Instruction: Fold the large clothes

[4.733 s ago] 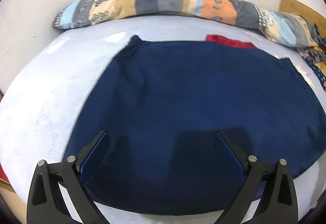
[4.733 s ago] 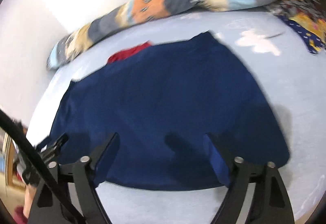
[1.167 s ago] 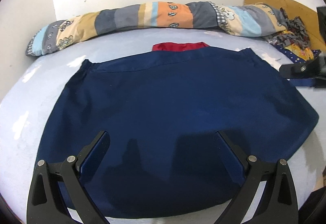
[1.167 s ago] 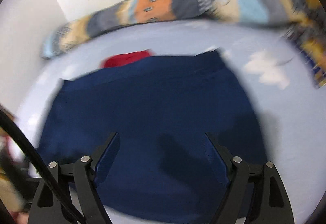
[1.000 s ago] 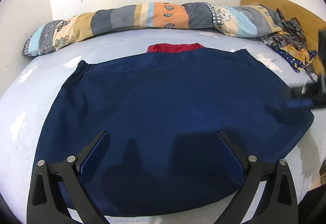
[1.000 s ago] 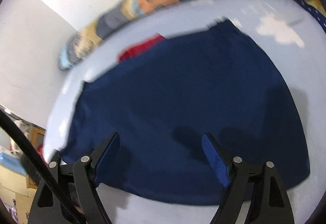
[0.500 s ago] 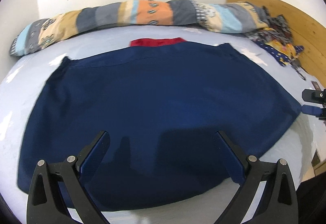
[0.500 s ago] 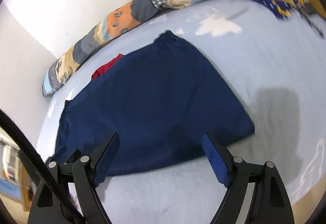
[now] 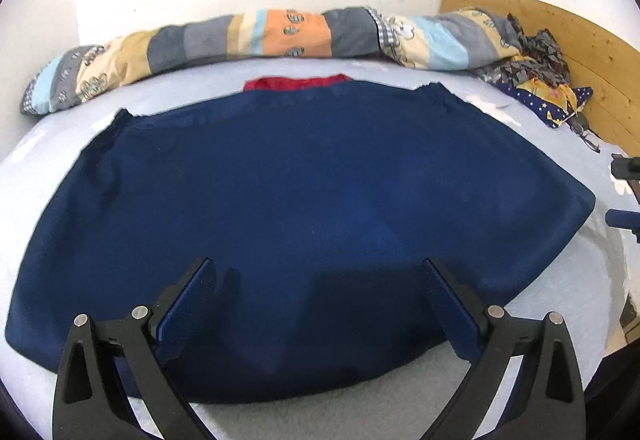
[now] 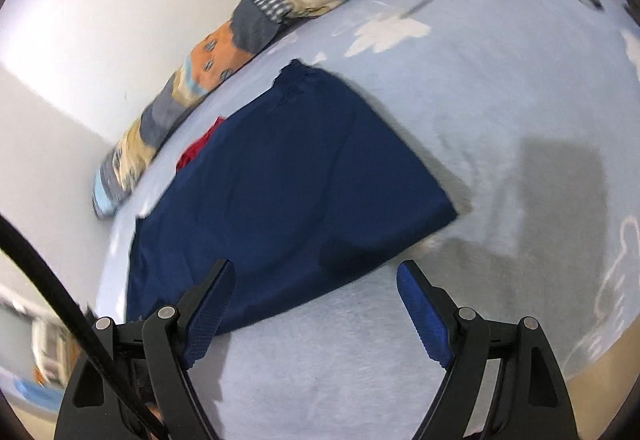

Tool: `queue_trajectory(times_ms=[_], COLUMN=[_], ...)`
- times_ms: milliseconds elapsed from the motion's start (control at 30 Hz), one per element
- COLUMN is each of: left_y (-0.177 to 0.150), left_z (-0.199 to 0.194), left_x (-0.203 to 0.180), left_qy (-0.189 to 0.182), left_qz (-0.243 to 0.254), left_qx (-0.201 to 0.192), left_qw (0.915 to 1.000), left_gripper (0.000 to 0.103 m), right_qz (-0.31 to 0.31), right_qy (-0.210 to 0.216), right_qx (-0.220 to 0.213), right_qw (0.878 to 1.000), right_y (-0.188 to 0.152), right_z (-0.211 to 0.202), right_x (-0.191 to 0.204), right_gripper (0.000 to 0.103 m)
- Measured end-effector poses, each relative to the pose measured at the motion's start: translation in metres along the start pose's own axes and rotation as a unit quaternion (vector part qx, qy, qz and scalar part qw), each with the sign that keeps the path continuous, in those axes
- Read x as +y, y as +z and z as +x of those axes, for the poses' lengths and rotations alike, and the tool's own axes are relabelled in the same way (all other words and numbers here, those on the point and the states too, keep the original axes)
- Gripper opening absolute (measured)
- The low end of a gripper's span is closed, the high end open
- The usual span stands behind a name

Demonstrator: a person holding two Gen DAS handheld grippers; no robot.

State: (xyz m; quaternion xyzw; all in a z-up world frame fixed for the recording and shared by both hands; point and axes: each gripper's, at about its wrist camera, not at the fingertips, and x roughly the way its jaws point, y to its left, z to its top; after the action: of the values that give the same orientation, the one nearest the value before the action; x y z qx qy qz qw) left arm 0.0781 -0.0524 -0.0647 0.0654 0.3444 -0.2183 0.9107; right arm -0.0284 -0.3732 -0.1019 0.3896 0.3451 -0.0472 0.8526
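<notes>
A large navy blue garment (image 9: 304, 208) lies spread flat on the pale blue bed (image 9: 56, 128); it also shows in the right wrist view (image 10: 280, 168). A red garment (image 9: 296, 83) peeks out from under its far edge and shows in the right wrist view (image 10: 196, 150) too. My left gripper (image 9: 318, 280) is open and empty above the garment's near edge. My right gripper (image 10: 314, 284) is open and empty above the garment's near right corner, over the bed sheet (image 10: 500, 112). The right gripper's fingertips (image 9: 624, 218) show at the far right of the left wrist view.
A rolled patchwork blanket (image 9: 256, 40) lies along the white wall at the back. A pile of patterned clothes (image 9: 536, 80) sits at the back right by a wooden headboard (image 9: 592, 52). The bed's edge runs just below the grippers.
The right gripper has swung right and tilted, so its view now holds the garment's right corner and bare sheet. The left gripper has shifted a little. The garment has not moved.
</notes>
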Motion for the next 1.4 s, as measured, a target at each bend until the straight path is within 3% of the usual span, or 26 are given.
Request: queue_trajectory(times_ms=[100,333,400,467,633,733,833,900,1067,1133,1233,1300,1333,1400], left_y=[-0.008,-0.003,-0.003,-0.008,-0.006,0.0,0.0,-0.005,0.0,-0.003,-0.005,-0.006,-0.006,-0.007], left_z=[0.014,-0.002,0.003,0.012,0.009,-0.001,0.009,0.022,0.012,0.021,0.022,0.022,0.023,0.021], left_x=[-0.003,0.0,-0.002,-0.004,-0.005,-0.002,-0.002,-0.003,-0.006,-0.004,-0.004,-0.005,-0.004,-0.004], left_qy=[0.017,0.023,0.018,0.019,0.034,0.035,0.04,0.046,0.055,0.052,0.053,0.054,0.054,0.059], left_qz=[0.0,-0.032,-0.027,-0.025,-0.028,-0.037,-0.036,-0.032,-0.034,-0.033,-0.034,-0.035,-0.035,-0.038], left_qx=[0.025,-0.013,0.001,0.017,0.011,-0.016,-0.002,0.022,-0.008,0.016,0.017,0.016,0.017,0.014], left_qw=[0.9995,0.9991,0.9995,0.9994,0.999,0.9986,0.9986,0.9982,0.9979,0.998,0.9979,0.9978,0.9978,0.9974], left_gripper=[0.102,0.101,0.101,0.101,0.101,0.101,0.101,0.101,0.101,0.102,0.102,0.102,0.102,0.102], right_qz=[0.041,0.092,0.098,0.096,0.091,0.095,0.103,0.105,0.091,0.077,0.064,0.039,0.029,0.03], right_qy=[0.016,0.027,0.03,0.028,0.035,0.028,0.026,0.039,0.091,0.103,0.109,0.108,0.095,0.096], right_qx=[-0.005,-0.002,0.0,0.0,0.002,-0.005,-0.009,-0.017,-0.034,-0.037,-0.041,-0.035,-0.034,-0.041], right_qw=[0.999,0.995,0.995,0.995,0.995,0.995,0.994,0.994,0.991,0.991,0.991,0.993,0.994,0.994], right_y=[0.003,0.006,0.006,0.006,0.007,0.008,0.008,0.01,0.014,0.018,0.023,0.025,0.026,0.027], right_z=[-0.003,0.002,0.005,0.009,0.027,0.037,0.048,0.055,0.078,0.089,0.097,0.1,0.099,0.093], right_x=[-0.013,-0.034,-0.036,-0.036,-0.03,-0.031,-0.036,-0.037,-0.033,-0.03,-0.025,-0.016,-0.011,-0.006], right_gripper=[0.087,0.087,0.087,0.087,0.086,0.076,0.065,0.065,0.066,0.066,0.066,0.052,0.023,0.02])
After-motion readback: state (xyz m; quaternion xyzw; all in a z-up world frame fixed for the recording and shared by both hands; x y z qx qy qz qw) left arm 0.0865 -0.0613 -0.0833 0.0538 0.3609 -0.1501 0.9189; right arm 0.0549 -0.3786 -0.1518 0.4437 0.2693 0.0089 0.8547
